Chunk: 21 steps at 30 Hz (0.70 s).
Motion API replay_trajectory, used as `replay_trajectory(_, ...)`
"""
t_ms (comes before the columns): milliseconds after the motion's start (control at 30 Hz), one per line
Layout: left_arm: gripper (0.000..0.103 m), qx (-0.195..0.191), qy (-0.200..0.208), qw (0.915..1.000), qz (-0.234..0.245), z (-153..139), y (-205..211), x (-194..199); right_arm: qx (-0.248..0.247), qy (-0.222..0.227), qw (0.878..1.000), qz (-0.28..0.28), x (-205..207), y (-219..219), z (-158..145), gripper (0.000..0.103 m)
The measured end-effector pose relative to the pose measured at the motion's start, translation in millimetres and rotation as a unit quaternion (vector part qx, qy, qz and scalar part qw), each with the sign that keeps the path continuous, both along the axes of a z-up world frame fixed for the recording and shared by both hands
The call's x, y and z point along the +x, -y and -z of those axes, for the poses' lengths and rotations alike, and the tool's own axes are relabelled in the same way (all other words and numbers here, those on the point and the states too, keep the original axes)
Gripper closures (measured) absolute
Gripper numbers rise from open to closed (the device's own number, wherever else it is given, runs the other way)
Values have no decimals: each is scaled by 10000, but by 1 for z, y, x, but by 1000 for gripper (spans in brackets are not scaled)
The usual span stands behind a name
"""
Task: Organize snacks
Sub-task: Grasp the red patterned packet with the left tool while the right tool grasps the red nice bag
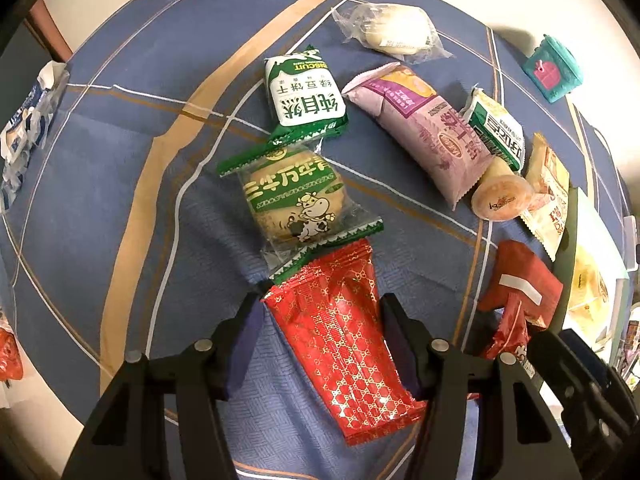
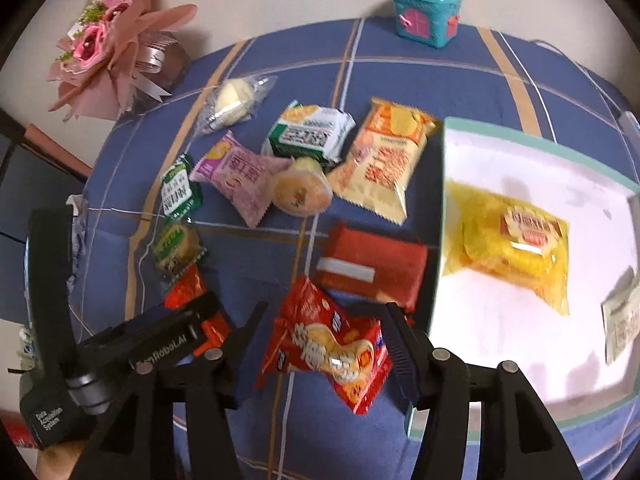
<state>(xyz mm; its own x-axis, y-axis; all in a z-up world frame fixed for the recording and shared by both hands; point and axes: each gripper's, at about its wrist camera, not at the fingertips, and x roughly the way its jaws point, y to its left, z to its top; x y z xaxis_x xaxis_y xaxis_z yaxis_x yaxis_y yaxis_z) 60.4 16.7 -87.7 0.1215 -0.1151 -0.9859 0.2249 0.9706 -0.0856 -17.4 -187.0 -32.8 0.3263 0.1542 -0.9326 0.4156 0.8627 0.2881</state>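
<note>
Two handheld grippers each carry a red snack packet over a blue plaid tablecloth [image 1: 132, 152] strewn with snacks.

The left gripper [image 1: 322, 316] has its jaws part-way closed, pads pressing both sides of a glossy red packet with a gold lattice print [image 1: 344, 344]; its top edge overlaps the crimped green seal of a clear cow-printed biscuit packet [image 1: 296, 200], which lies just beyond it. The right gripper [image 2: 326, 328] is likewise part-way closed around a crinkled red cracker packet [image 2: 328, 344], though whether the pads actually press it I cannot tell. Beside that packet, toward the gripper's right, sits a white tray with a teal rim [image 2: 520, 132] holding a yellow packet [image 2: 516, 252]. Beyond the cracker packet lie a flat red packet with a white strip [image 2: 376, 268], an orange-and-cream bag [image 2: 384, 160], a round jelly cup [image 2: 300, 192] and a purple packet [image 2: 240, 172].
</note>
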Motion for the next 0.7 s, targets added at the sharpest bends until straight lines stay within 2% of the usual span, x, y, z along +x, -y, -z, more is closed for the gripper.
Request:
replay_trajectory(167, 42, -6, -32, 10000, -8, 6, -3, 2, 114, -25, 9998, -130, 12, -7, 14, 43)
replay_trajectory(333, 41, 7, -56, 10000, -21, 10, -4, 4, 261, -406, 9986, -231, 12, -15, 28, 43)
replay_trajectory(500, 41, 7, -66, 10000, -45, 12, -3, 5, 565, -557, 9968, -100, 2, -14, 31, 43)
replay_trajectory(700, 41, 47, -88, 9999, -40, 18, -2, 5, 280, -632, 9965, -463, 1, -27, 26, 43)
